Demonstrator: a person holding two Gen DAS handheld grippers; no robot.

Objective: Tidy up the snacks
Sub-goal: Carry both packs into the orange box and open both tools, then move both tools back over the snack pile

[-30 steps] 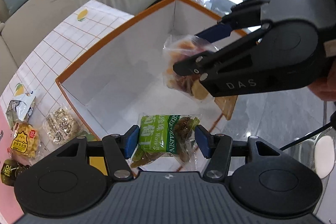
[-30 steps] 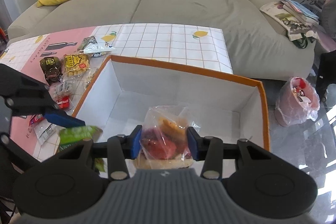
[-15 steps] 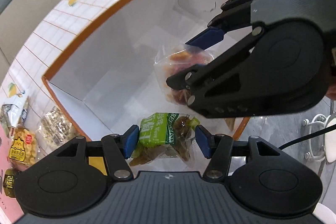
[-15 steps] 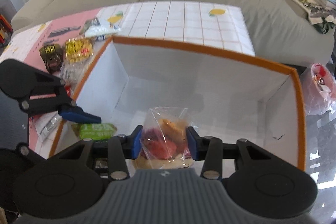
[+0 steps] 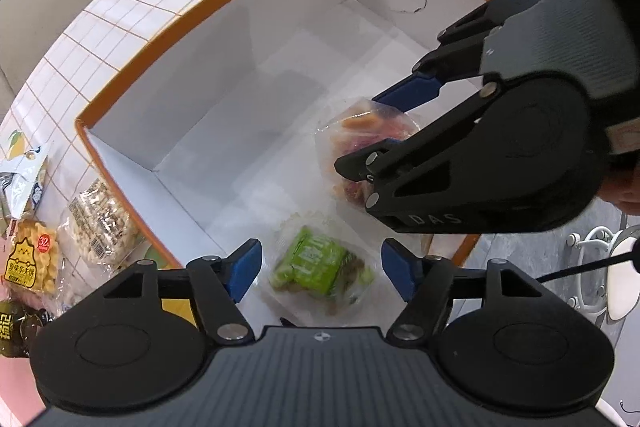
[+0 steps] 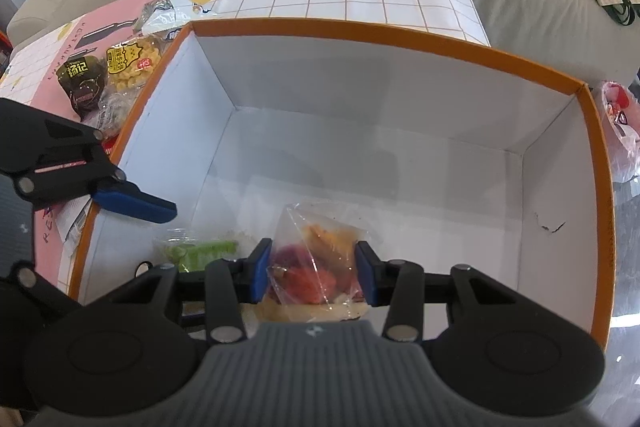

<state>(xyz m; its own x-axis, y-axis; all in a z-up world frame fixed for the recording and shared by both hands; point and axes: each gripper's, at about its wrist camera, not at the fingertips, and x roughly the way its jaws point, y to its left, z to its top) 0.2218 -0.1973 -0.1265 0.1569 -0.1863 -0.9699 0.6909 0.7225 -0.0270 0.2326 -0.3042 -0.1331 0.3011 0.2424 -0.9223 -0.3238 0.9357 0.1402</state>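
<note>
In the left wrist view, the left gripper (image 5: 322, 269) is seen with its blue fingers (image 5: 244, 267) spreading apart; a clear packet with a green label (image 5: 320, 267) lies released between them, touched by neither, on the floor of the white cardboard box with an orange rim (image 5: 132, 79). The label's writing is blurred. "DAS" is read on the right gripper (image 5: 384, 131). On the counter (image 5: 84, 39) a yellow packet marked "32" (image 5: 32, 259) lies beside the box.

In the right wrist view, the right gripper (image 6: 314, 277) is clenched on a clear bag of red and orange snacks (image 6: 316, 263), held low inside the box (image 6: 400, 39). The green-labelled packet (image 6: 200, 249) is seen to its left.
</note>
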